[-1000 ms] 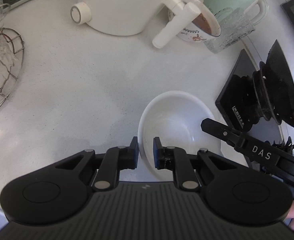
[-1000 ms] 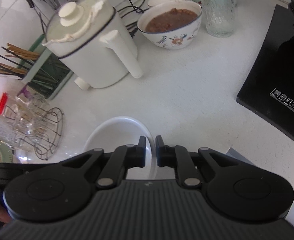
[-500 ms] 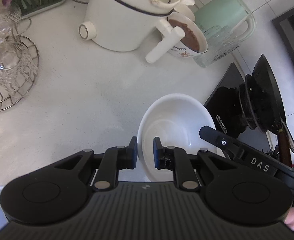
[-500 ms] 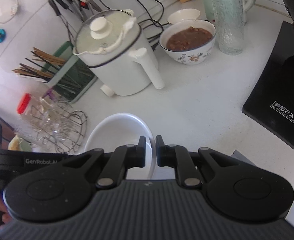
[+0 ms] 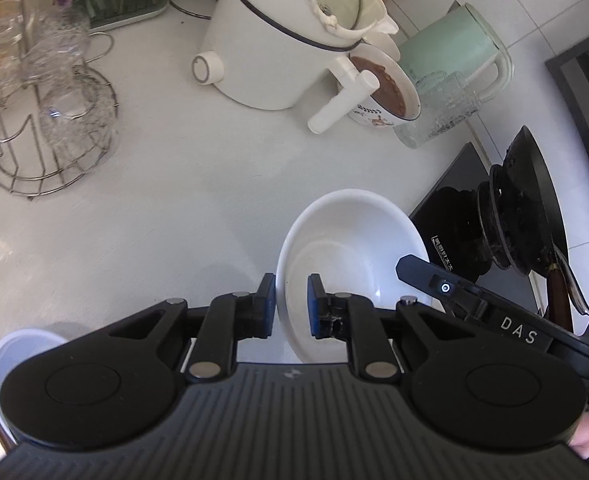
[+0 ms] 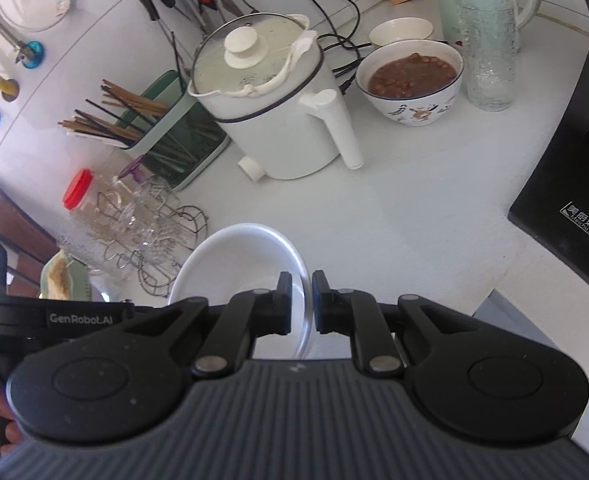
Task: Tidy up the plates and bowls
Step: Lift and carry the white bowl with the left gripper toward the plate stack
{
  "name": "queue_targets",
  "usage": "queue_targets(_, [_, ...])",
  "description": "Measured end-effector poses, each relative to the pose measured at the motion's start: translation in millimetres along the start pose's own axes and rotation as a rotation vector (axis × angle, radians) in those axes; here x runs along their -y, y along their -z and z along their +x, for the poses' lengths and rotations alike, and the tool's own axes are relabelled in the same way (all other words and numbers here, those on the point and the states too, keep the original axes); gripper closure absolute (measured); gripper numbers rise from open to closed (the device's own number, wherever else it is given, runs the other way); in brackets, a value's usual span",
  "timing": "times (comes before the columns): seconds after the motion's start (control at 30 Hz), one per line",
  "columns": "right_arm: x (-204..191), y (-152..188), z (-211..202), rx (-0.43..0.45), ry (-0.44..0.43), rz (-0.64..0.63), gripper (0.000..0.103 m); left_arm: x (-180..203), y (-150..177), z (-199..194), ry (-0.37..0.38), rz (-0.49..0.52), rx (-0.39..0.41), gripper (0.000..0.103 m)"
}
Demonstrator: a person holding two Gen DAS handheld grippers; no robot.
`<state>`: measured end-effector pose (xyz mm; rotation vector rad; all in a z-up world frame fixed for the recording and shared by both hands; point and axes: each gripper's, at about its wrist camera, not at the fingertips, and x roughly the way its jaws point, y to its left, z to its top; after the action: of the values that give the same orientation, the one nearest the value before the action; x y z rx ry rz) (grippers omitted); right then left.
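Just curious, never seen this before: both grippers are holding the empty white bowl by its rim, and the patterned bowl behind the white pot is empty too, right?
Not quite. The patterned bowl is full of brown food, as the right wrist view shows. Both the left gripper and right gripper do hold the empty white bowl by its rim.

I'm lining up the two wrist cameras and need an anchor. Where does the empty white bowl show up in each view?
Left wrist: the white bowl sits lower centre-right, rim pinched by the left gripper.
Right wrist: the same bowl sits lower centre-left, rim pinched by the right gripper.
Shared landmark: the white lidded pot upper centre in both.
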<state>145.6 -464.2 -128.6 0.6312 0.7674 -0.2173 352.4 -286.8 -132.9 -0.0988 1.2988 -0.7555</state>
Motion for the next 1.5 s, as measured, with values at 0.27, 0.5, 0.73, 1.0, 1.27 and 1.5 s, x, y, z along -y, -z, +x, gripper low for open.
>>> queue_targets(0.27, [-21.3,9.4,-1.8,-0.013,-0.035,-0.047,0.089,-16.0,13.1,-24.4,-0.016,-0.031,0.034,0.086])
queue_targets(0.5, [-41.7,23.2,-1.7,-0.012,-0.049,-0.088,0.088,-29.2,26.9,-42.1,-0.049,-0.036,0.050,0.086])
queue_targets(0.73, [-59.7,36.8,6.4,-0.042,-0.071,-0.115,0.088,-51.6,44.9,-59.8,-0.067,-0.077,0.073,0.086])
queue_targets(1.0, [-88.1,48.3,16.3,-0.071,-0.111,-0.164,0.088,-83.3,58.2,-89.7,-0.084,-0.147,0.143,0.086])
queue_targets(1.27, [-120.0,57.8,27.8,-0.112,-0.152,-0.238,0.088,-115.5,75.4,-115.6,-0.093,-0.184,0.203,0.086])
queue_targets(1.5, [-138.4,72.1,48.1,-0.184,-0.185,-0.237,0.088,-146.9,97.4,-124.8,-0.127,-0.244,0.224,0.086])
